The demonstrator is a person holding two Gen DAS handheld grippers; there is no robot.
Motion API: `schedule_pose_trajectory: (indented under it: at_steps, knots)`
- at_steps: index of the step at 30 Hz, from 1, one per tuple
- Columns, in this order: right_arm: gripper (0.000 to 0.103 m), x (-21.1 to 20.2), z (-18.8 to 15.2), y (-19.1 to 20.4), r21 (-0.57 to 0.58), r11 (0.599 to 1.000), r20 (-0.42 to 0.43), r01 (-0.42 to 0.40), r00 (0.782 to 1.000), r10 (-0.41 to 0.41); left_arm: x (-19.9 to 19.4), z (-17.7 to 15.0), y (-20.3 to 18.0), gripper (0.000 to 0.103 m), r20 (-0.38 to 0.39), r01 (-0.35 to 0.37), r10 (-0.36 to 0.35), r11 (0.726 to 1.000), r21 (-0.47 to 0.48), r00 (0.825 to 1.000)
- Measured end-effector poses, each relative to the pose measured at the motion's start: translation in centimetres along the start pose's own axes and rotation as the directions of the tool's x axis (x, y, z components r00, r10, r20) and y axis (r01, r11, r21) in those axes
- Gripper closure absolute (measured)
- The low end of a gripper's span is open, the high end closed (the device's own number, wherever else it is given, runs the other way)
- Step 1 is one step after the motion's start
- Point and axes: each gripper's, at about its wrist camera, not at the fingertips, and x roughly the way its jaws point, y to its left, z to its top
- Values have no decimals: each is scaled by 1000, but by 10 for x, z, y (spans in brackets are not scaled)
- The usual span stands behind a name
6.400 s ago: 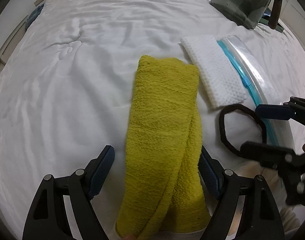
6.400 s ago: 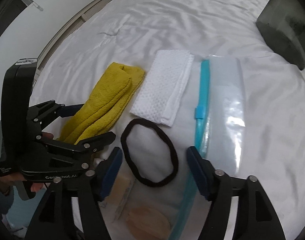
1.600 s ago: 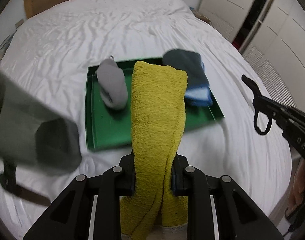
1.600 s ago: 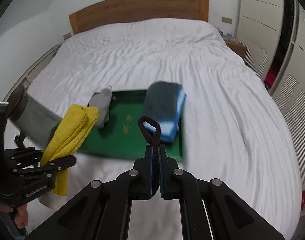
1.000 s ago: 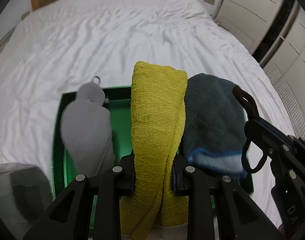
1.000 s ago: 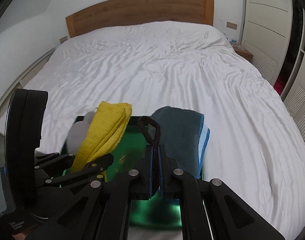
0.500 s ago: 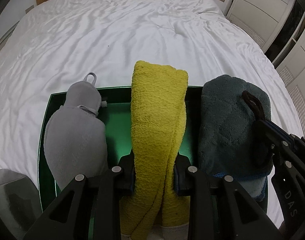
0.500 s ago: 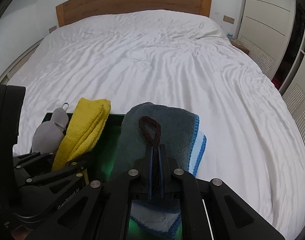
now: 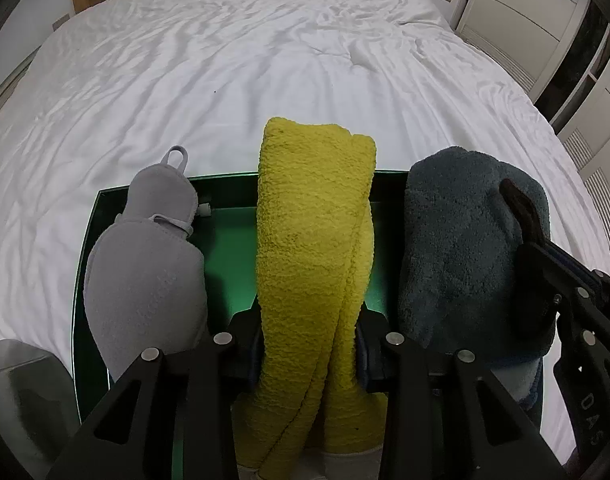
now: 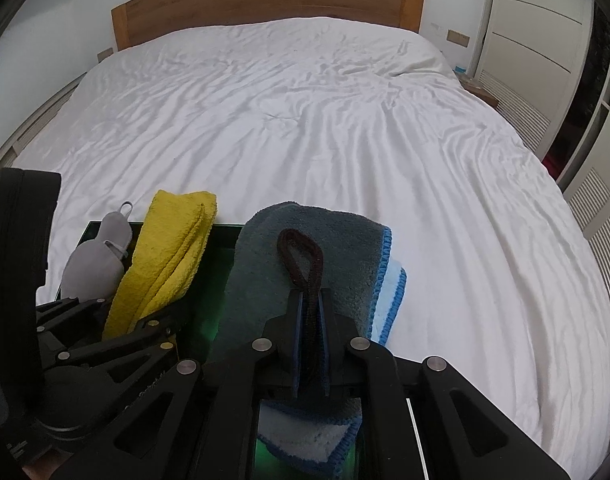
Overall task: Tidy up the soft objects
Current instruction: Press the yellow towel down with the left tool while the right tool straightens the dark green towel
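My left gripper (image 9: 311,320) is shut on a folded yellow towel (image 9: 315,240) and holds it over the middle of a green tray (image 9: 225,216) on the bed. In the tray a grey fleece pouch (image 9: 145,272) lies at the left and a folded dark teal towel (image 9: 461,248) at the right. My right gripper (image 10: 311,300) is shut on a dark brown hair band (image 10: 301,256) and holds it just above the teal towel (image 10: 345,248). The yellow towel (image 10: 165,248) and the grey pouch (image 10: 93,264) also show in the right wrist view.
The tray sits near the front edge of a wide white bed (image 10: 305,120) with a wooden headboard (image 10: 265,0). A grey box (image 9: 21,392) lies left of the tray. White wardrobe doors (image 10: 537,40) stand to the right.
Both grippers have moved forward and lower over the tray with their loads. The yellow towel now sits between pouch and teal towel; the hair band hangs over the teal towel.
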Motion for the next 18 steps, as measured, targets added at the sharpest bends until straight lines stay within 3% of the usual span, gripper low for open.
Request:
schedule_pose_trajectory:
  at_steps: [10,14,18]
  knots:
    - [95,-3,-3,-1,-8,1000,-8,7,1000,-7,2,-1,1,71,3,-15,15,1000,10,1000]
    - [87,-2,-2,-1,-10,1000,-9,1,1000,-1,-1,-2,0,54,21,-35,34,999,28,999]
    - [83,-2,-3,0,-15,1000,-14,-2,1000,2,-1,-1,2,54,19,-39,38,999,25,999]
